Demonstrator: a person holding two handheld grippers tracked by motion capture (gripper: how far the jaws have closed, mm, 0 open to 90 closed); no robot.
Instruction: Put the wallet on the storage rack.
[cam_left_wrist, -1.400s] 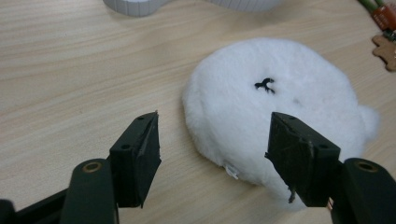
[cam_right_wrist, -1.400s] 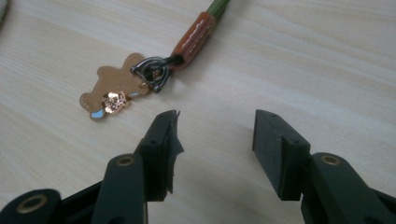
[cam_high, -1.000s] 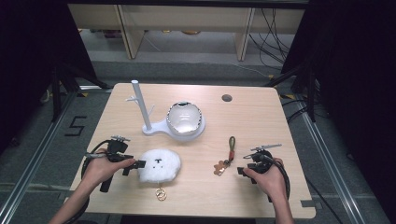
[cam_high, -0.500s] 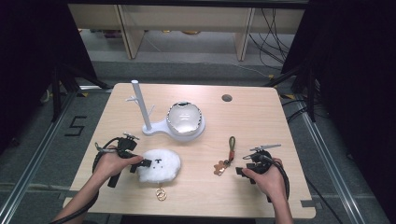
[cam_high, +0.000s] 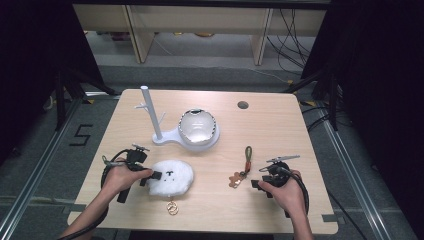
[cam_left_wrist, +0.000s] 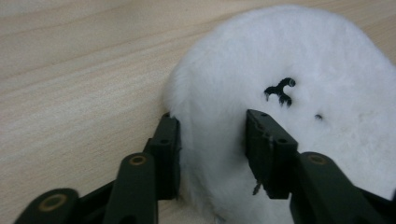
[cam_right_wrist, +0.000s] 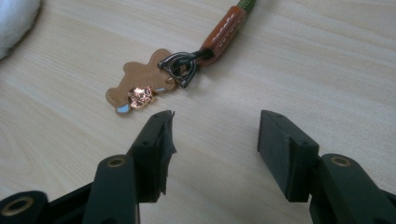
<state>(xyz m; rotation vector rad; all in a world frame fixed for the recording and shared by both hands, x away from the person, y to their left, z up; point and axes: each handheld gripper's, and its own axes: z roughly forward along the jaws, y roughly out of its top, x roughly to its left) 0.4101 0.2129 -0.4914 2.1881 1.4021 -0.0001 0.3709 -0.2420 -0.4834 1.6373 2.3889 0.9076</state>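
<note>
I've got the left gripper (cam_high: 150, 176) w/ jaws straddling the near edge of the white plush keychain (cam_high: 172, 176), one jaw each side, fur bulging between; can't tell if they're biting yet. It lies flat on the surface (cam_high: 280, 120), gold ring (cam_high: 172, 207) trailing toward me, prob. so the ring stays free for hanging on the white peg stand (cam_high: 152, 117) behind it. Left hand (cam_high: 119, 177) low, forearm angled in from bottom-left. Right gripper (cam_right_wrist: 212, 135) jaws wide apart, nothing between, parked just short of the bear-charm strap (cam_right_wrist: 154, 84); right hand (cam_high: 286, 189) resting low.
</note>
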